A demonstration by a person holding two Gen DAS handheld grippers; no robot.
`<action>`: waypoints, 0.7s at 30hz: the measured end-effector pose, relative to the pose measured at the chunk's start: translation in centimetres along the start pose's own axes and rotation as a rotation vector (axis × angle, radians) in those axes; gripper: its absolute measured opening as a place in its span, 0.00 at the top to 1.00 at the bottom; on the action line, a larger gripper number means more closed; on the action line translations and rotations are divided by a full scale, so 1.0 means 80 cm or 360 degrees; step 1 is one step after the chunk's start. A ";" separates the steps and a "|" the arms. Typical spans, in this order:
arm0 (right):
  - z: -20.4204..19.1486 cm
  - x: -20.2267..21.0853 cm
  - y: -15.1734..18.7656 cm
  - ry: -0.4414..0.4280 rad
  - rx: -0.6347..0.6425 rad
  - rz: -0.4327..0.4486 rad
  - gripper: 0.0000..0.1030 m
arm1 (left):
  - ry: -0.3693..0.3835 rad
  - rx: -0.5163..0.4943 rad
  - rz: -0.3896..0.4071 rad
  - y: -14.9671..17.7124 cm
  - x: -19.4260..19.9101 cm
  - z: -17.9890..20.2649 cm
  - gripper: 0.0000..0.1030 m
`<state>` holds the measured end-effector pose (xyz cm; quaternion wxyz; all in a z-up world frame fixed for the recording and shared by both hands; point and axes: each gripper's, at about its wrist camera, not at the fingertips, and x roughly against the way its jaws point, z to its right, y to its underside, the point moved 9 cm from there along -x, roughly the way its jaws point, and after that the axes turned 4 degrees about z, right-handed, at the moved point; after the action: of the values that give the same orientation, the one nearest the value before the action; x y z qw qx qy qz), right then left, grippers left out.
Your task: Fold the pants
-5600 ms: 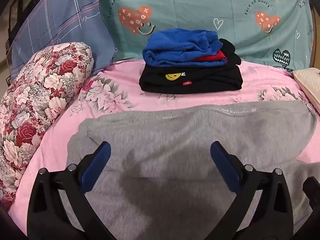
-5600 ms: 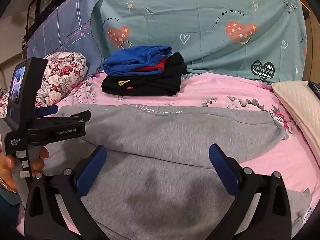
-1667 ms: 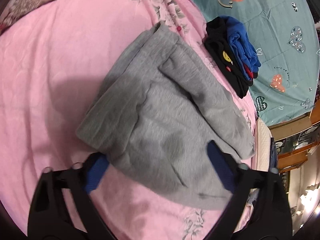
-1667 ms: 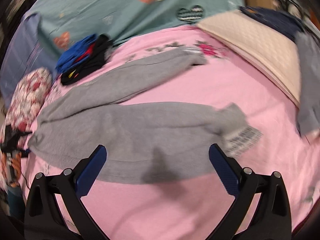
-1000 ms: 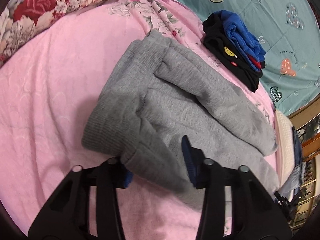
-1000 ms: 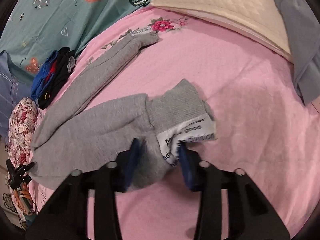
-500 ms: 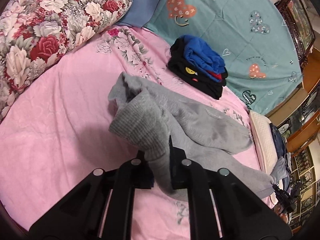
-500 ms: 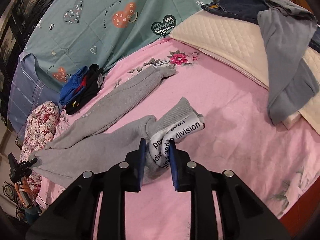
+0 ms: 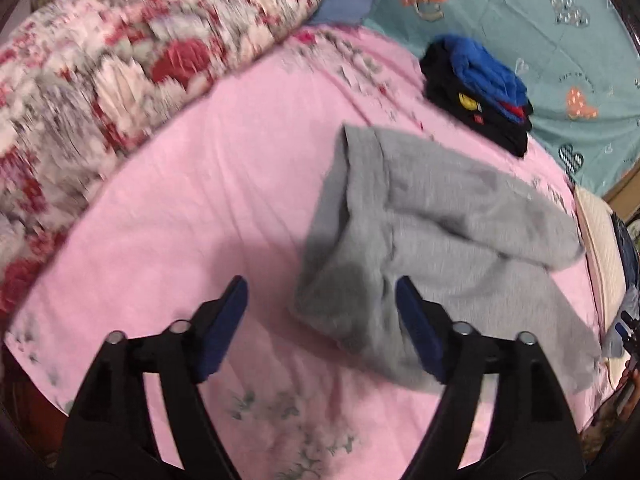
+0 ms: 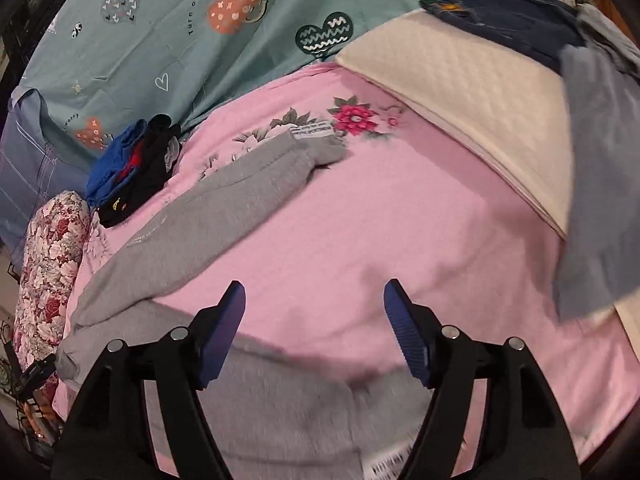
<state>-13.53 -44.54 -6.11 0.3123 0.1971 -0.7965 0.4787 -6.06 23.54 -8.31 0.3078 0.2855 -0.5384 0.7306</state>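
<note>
The pants (image 9: pixel 420 232) lie spread on the bedsheet (image 9: pixel 208 200), one leg (image 10: pixel 224 204) stretching toward the far side. A stack of folded clothes (image 9: pixel 480 92) sits beyond them against the hanging sheet (image 10: pixel 200 32). A bolster (image 9: pixel 120 64) lies at the left, a quilted pad (image 10: pixel 472 92) at the right.

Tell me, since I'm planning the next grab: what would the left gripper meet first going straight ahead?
Probably the waistband end of the gray sweatpants, between the open left gripper fingers; depth is unclear.
</note>
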 end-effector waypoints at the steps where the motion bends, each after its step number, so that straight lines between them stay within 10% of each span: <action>1: -0.009 -0.033 -0.015 -0.0045 -0.0026 -0.0027 0.30 | -0.0029 0.0019 0.0054 -0.014 0.005 -0.002 0.14; 10: -0.047 -0.183 -0.069 -0.0289 -0.0318 -0.0151 0.38 | -0.0105 0.0234 0.0070 -0.109 -0.067 -0.001 0.07; 14: -0.073 -0.185 -0.080 -0.0177 -0.0007 -0.0147 0.95 | -0.0090 0.0276 -0.0045 -0.121 -0.128 0.011 0.07; 19: -0.041 -0.154 -0.103 -0.0068 0.0014 -0.0070 0.93 | -0.0034 0.0207 -0.0115 -0.127 -0.170 0.035 0.07; 21: -0.037 -0.155 -0.088 0.0053 0.0115 -0.0136 0.76 | -0.0023 0.0181 -0.0148 -0.129 -0.183 0.043 0.07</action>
<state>0.68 -45.03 -9.11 0.3383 0.2339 -0.7642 0.4967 11.49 20.56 -12.07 0.3207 0.3324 -0.4843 0.7430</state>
